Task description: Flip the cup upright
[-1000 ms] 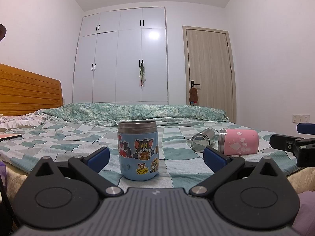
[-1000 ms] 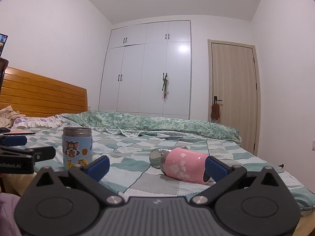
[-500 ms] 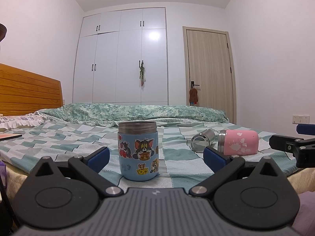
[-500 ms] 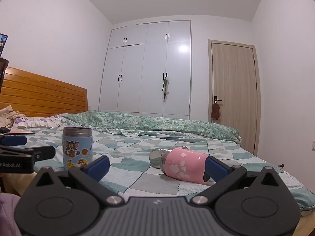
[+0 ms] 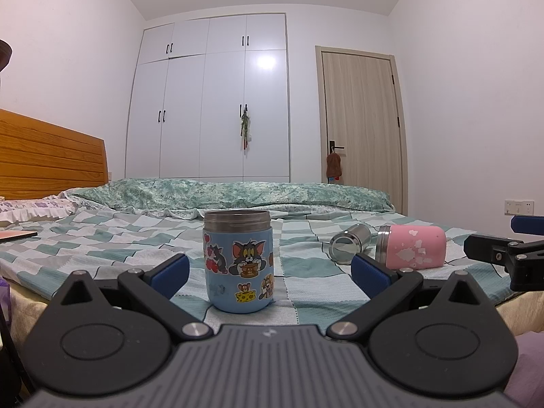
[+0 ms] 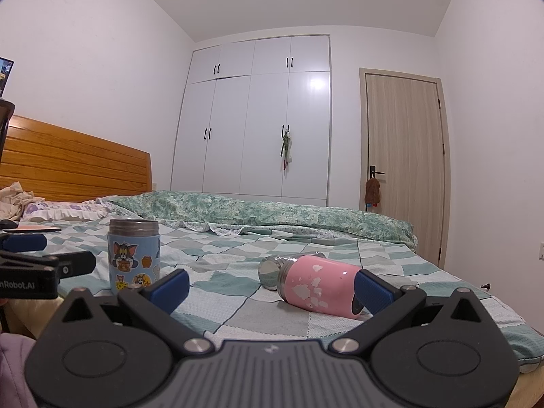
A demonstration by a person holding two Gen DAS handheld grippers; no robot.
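A blue cartoon-sticker cup [image 5: 238, 261] stands upright on the checked bedspread, also in the right wrist view [image 6: 133, 255]. A pink cup [image 5: 411, 246] lies on its side to the right, also in the right wrist view [image 6: 319, 289]. A small steel cup [image 5: 350, 243] lies on its side beside it [image 6: 270, 270]. My left gripper [image 5: 270, 273] is open and empty, just short of the blue cup. My right gripper [image 6: 272, 289] is open and empty, in front of the pink cup.
The bed [image 5: 102, 238] fills the foreground, with a rumpled green quilt [image 5: 238, 197] at the far side and a wooden headboard [image 5: 47, 159] to the left. A white wardrobe [image 5: 210, 102] and a door [image 5: 360, 129] stand behind.
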